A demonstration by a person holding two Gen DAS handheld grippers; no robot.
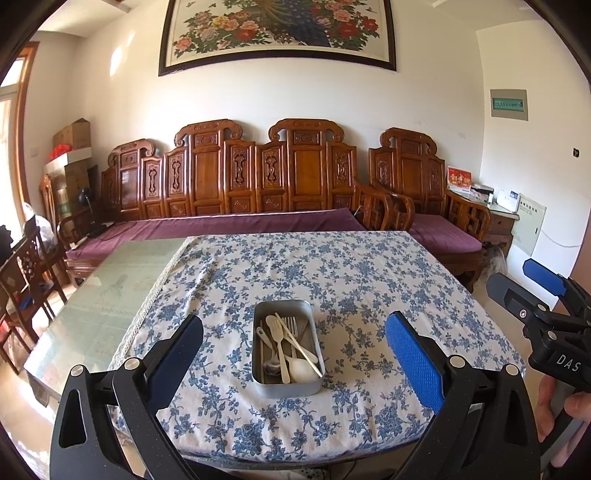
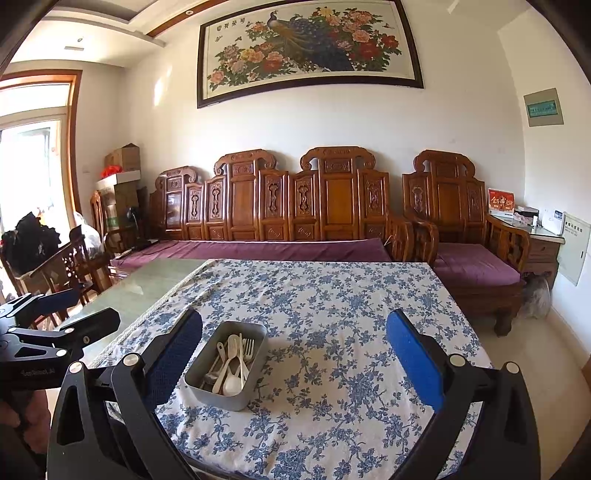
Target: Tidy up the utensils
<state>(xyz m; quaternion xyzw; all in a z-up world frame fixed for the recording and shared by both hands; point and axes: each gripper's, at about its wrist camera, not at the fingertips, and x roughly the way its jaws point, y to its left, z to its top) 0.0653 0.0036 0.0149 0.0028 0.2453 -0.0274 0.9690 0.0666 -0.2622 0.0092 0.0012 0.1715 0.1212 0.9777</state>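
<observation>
Metal tray (image 1: 286,386) holds utensils (image 1: 286,343); left gripper (image 1: 293,363), right gripper (image 2: 295,363) spread; peacock only right view.

**Hidden, cropped, unreadable**

Inside the metal tin (image 1: 286,384), a tangle of pale utensils (image 1: 291,347): handles crossing, lower pieces buried, exact count not tellable. Near wall of the tin masking the bowl ends in the right wrist view. Left gripper (image 1: 294,363) cut off by the bottom edge, body out of frame; right gripper (image 2: 294,363) cropped likewise. Near edge of the floral tablecloth (image 1: 332,273) screened by both sets of fingers. Painting (image 1: 277,33) clipped at the top edge in the left wrist view. Lettering on the wall panel (image 2: 543,108) too small to read. Grey shape (image 2: 535,297) beside the armchair (image 2: 472,236) blurred, not identifiable.
</observation>
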